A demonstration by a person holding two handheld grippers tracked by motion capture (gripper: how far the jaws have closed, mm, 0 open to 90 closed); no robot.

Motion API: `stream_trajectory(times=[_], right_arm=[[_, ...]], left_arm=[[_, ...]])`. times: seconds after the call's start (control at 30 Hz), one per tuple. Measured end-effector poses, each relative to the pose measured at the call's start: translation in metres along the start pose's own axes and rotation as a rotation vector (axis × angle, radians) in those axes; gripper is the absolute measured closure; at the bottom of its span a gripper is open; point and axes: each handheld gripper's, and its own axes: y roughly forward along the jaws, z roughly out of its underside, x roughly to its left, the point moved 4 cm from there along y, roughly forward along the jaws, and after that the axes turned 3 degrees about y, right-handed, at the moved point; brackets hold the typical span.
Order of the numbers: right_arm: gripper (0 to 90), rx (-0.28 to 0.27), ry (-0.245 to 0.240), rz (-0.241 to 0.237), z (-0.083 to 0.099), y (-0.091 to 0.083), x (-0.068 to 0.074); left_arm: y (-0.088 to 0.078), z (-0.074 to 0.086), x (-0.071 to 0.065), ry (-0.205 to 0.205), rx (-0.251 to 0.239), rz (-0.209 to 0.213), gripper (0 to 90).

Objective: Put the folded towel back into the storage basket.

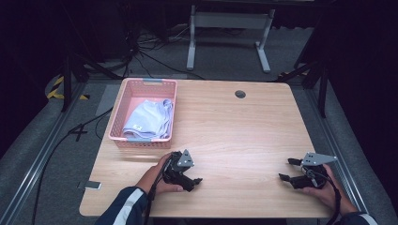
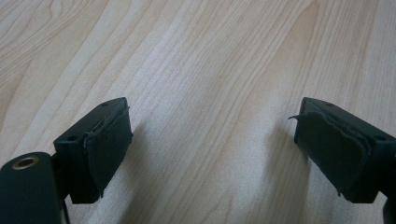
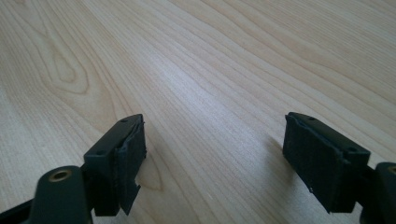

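A pink plastic basket point(image 1: 118, 115) stands at the table's back left, holding a folded pale blue cloth point(image 1: 149, 120). My left gripper point(image 1: 195, 180) rests low on the wooden table point(image 1: 234, 136) near the front edge, just in front of the basket, held by a hand. It is open, jaws wide apart over bare wood point(image 2: 212, 130). My right gripper point(image 1: 287, 169) sits at the front right, pointing left, also open with nothing between its jaws point(image 3: 212, 140).
A round cable hole point(image 1: 240, 94) lies near the table's back edge. Beyond the table stand a white frame leg point(image 1: 191, 42) and cables on the grey floor. A small tag point(image 1: 93, 185) sits at the front left corner.
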Motion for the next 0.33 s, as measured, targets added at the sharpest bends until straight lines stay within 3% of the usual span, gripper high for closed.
stream_trajectory(times=[0.33], right_arm=[[21.0,0.000,0.009,0.005,-0.0002,0.0003,-0.0002]], left_arm=[[0.0004,-0.0003,0.0002,-0.008,0.009,0.002,9.8]])
